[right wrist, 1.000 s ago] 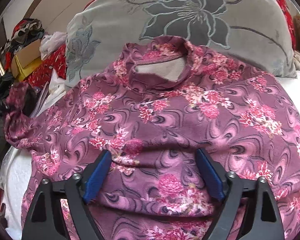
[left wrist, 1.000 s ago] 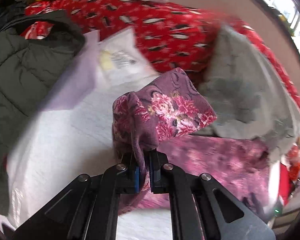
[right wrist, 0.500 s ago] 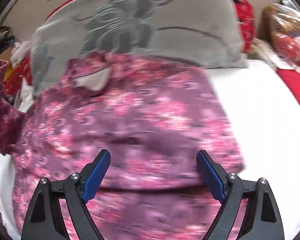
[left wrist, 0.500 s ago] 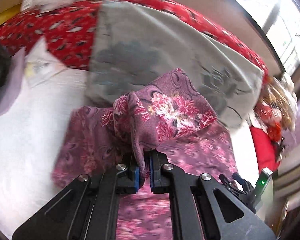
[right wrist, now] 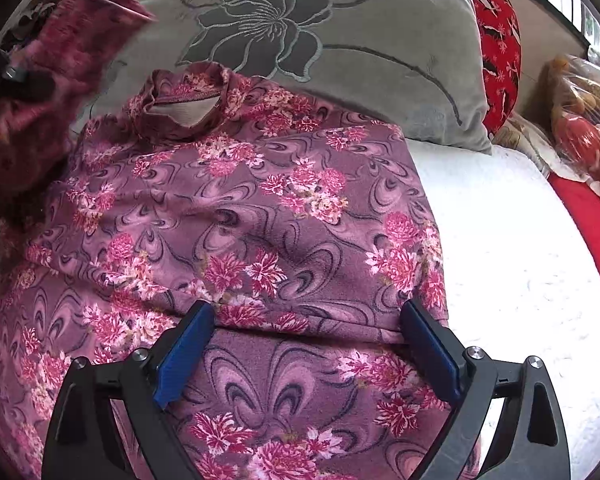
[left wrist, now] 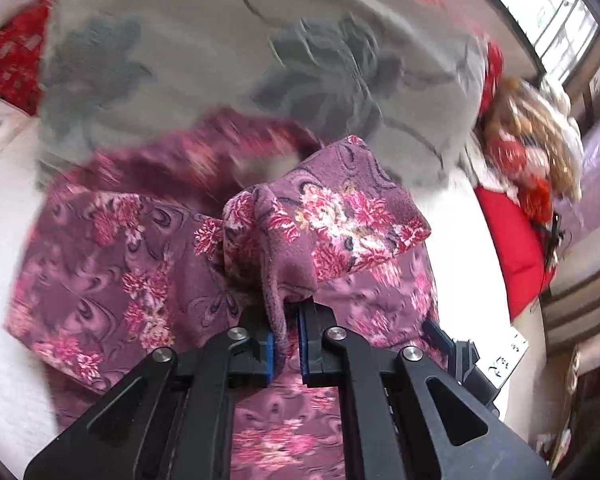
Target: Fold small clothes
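Left gripper [left wrist: 286, 344] clamped on floral sleeve cuff [left wrist: 324, 224], carried over floral top [right wrist: 240, 208] lying collar-away on white bed [right wrist: 520, 240]; right gripper [right wrist: 306, 352] just widened, wide, empty, over hem-side body, sleeve up-left.

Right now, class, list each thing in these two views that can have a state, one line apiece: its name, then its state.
Floral top: spread flat on the white bedcover, collar up by the grey pillow.
Sleeve: lifted, pinched at its cuff.
Left gripper: shut on the sleeve.
Right gripper: open, jaws just widened, over a fold in the top.
Grey pillow: lying behind the top.
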